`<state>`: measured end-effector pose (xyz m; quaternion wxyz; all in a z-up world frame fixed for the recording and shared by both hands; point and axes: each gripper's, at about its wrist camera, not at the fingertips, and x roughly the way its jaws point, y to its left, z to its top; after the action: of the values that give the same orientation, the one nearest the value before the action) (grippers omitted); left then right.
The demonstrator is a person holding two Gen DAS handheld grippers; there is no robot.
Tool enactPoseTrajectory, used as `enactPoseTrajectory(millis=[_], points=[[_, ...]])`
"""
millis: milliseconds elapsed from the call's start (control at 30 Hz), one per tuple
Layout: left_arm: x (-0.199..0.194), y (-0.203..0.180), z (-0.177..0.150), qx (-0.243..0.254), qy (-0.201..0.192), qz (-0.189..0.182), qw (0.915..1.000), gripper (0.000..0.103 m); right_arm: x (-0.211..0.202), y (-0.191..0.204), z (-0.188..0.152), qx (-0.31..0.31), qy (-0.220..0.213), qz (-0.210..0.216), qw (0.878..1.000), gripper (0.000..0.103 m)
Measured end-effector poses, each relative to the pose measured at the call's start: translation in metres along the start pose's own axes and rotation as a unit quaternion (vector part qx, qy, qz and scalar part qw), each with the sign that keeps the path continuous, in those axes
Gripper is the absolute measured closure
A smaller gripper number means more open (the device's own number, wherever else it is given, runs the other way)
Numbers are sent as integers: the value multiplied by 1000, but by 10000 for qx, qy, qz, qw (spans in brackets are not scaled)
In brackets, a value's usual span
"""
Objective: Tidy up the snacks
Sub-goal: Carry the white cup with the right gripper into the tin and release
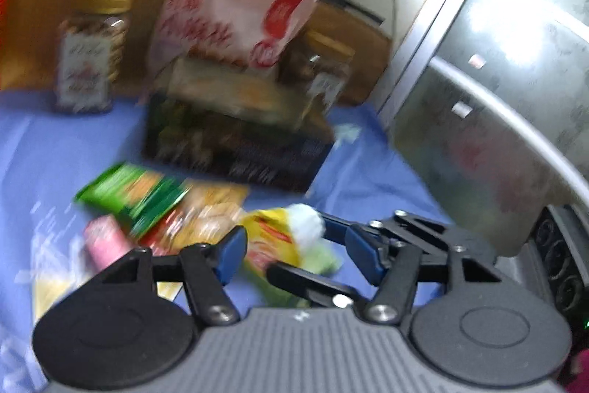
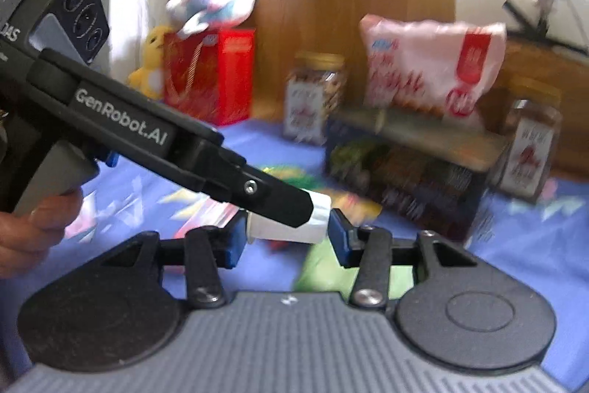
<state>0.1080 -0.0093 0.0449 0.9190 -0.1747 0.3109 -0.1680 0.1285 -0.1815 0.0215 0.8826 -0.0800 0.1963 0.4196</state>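
Between R gripper (image 2: 287, 238) pads: small white cup (image 2: 291, 227), clamped sideways just above the blue cloth (image 2: 533, 337). L gripper (image 2: 313, 209) tip touches it; grip unclear. Cup prob light, thin-walled, crushable; hold mid-body, gently. Snack boxes (image 2: 405, 172) stacked behind.

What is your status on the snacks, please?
Right gripper shut on small white cylindrical item. Left gripper open, straddling it. Loose snack packets on blue cloth beneath.

On the cloth (image 1: 44, 142), a bag (image 1: 228, 13) sits atop stacked boxes (image 1: 235, 135) between two jars (image 1: 92, 50), with loose snack packets (image 1: 147, 197) in front of the stack.
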Motion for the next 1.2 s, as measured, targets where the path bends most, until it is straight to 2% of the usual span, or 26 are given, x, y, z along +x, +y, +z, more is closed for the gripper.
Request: enactPoseTrajectory(millis=[133, 300, 467, 567, 667, 733, 867, 1000, 1133, 1200], points=[[21, -3, 39, 277, -250, 58, 9993, 43, 22, -28, 25, 105, -170, -257, 9995, 54], [57, 11, 82, 185, -341, 132, 9992, 43, 62, -69, 51, 566, -144, -400, 9975, 54], [88, 32, 100, 55, -276, 425, 9987, 41, 97, -90, 54, 950, 73, -439, 9945, 53], [87, 44, 101, -143, -243, 398, 9988, 39, 100, -90, 53, 962, 108, -466, 9942, 53], [56, 53, 96, -186, -511, 364, 9979, 39, 80, -82, 50, 930, -122, -454, 9946, 53], [29, 64, 87, -291, -661, 457, 9963, 38, 62, -75, 45, 1035, -157, -217, 9943, 53], [-6, 86, 61, -393, -657, 949, 9925, 38, 33, -40, 21, 1131, 228, 655, 9912, 53], [-5, 109, 36, -776, -313, 1188, 9894, 35, 30, 14, -4, 791, 840, 1266, 9852, 52], [8, 109, 16, -799, -59, 1334, 9878, 36, 41, 55, -16, 110, 1158, 1176, 9862, 54], [13, 107, 6, -821, 122, 1308, 9879, 45, 42, 61, -19, -153, 1231, 1056, 9866, 62]])
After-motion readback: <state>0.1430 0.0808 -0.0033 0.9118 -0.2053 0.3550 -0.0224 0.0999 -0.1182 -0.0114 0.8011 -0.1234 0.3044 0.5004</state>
